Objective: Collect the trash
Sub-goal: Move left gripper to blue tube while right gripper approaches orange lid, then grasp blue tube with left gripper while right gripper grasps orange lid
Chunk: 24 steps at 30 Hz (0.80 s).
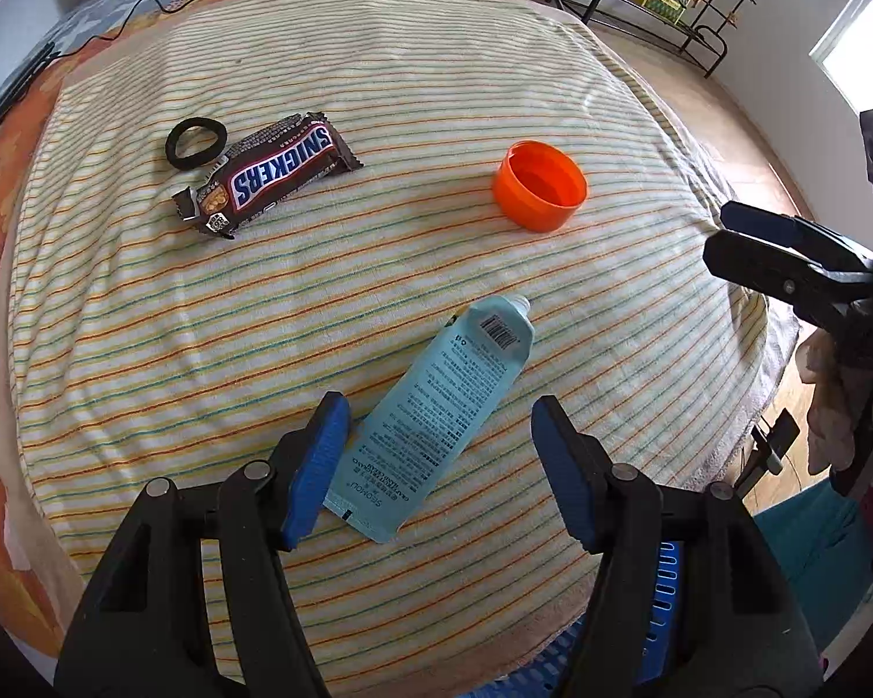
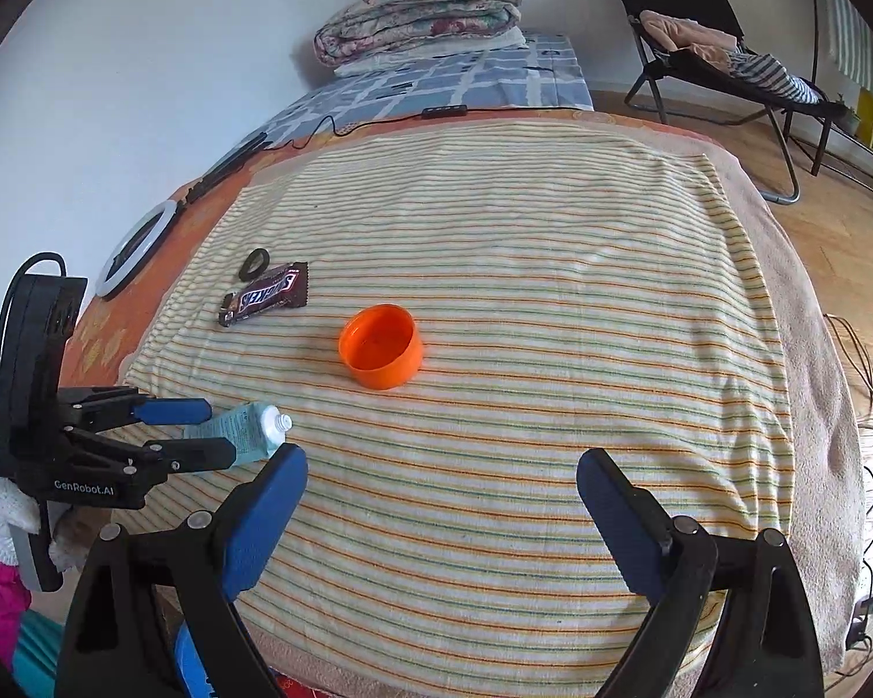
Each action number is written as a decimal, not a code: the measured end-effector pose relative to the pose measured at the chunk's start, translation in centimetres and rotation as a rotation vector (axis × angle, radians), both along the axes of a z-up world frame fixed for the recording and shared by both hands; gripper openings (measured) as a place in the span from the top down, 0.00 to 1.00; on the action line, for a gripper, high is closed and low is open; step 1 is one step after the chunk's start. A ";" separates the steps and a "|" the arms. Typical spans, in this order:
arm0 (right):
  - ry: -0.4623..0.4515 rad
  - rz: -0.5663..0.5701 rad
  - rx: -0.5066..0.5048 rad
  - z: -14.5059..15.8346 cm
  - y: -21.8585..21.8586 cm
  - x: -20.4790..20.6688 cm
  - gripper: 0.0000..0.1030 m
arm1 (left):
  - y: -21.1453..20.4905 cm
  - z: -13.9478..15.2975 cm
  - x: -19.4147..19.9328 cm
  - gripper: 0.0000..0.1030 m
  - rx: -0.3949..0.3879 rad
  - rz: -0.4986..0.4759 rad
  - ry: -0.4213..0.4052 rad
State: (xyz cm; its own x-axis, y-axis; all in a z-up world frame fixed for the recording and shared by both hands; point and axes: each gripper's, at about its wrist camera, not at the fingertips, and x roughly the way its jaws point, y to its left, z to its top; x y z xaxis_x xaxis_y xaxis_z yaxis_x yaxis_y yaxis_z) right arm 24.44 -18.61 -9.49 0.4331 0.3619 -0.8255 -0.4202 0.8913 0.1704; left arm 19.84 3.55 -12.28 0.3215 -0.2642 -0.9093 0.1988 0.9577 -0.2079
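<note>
From your left wrist camera, your left gripper (image 1: 436, 465) hangs over the striped towel (image 1: 378, 267) with its blue pads spread apart and nothing clamped. The light blue tube (image 1: 436, 419) lies flat between them, its crimped end close to the left pad (image 1: 314, 471) and its white nozzle pointing away past the fingertips; whether that pad touches the tube you cannot tell, while the right pad stands clear of it. Beyond the fingertips and to the right sits the orange cap (image 1: 540, 185), open side up. Farther off to the left lies the Snickers wrapper (image 1: 268, 174), with a black hair tie (image 1: 197, 141) touching its far corner. Your right gripper (image 1: 785, 256) reaches in from the right edge, and from this angle you cannot tell how its jaws stand. From your right wrist camera, your right gripper (image 2: 442, 500) is released, its fingers wide apart over bare striped towel (image 2: 553, 232) with nothing between them. The orange cap (image 2: 381, 346) sits ahead of the fingertips, a little left of centre. The Snickers wrapper (image 2: 265, 294) and the hair tie (image 2: 254, 263) lie farther ahead on the left. Just beside your left finger (image 2: 262, 523), the left gripper (image 2: 215, 433) straddles the tube (image 2: 244, 430), whose nozzle end pokes out past its tips. A blue basket (image 1: 663, 587) shows below the table edge.
</note>
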 end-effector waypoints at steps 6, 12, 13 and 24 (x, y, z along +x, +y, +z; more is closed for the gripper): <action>-0.005 0.018 0.004 -0.5 1.6 1.3 0.08 | -2.2 -0.5 -0.4 0.37 0.151 -0.042 -0.070; 0.001 0.051 -0.018 -1.7 3.7 2.3 0.08 | -2.2 -0.3 -0.5 0.60 0.198 -0.044 -0.100; 0.000 0.058 -0.024 -1.9 4.1 2.4 0.08 | -2.0 -0.3 -0.5 0.61 0.193 -0.037 -0.100; -0.036 0.092 -0.109 -4.1 7.4 3.6 0.14 | -0.1 0.6 0.2 0.93 0.160 0.047 -0.126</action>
